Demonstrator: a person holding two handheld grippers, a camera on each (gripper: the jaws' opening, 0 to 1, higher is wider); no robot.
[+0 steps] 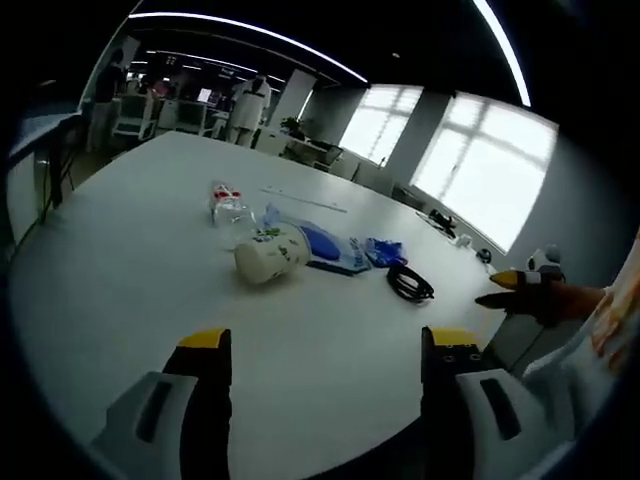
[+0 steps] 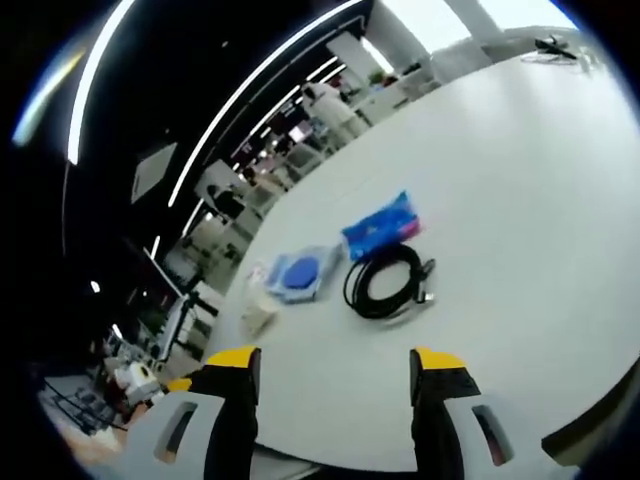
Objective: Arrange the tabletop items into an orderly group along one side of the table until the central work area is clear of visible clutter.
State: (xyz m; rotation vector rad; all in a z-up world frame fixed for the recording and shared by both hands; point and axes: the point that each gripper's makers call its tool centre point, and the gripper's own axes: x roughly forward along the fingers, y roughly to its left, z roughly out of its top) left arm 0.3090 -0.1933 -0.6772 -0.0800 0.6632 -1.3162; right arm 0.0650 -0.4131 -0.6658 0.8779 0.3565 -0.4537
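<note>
On the white bench (image 1: 120, 260) your clutter sits mid-surface, untouched. Take the coiled black cable (image 2: 385, 282) first, closing squarely across the loops. It lies at 12 o'clock beyond your right gripper (image 2: 335, 365), well apart; both it and the left gripper (image 1: 325, 345) have wide, empty jaws.

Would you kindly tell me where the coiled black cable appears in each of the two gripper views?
Left gripper view: the coiled black cable lies right of centre on the white table, just right of the blue packet.
Right gripper view: it lies near centre, just below the blue packet.
Shared landmark: the blue packet beside the cable.
</note>
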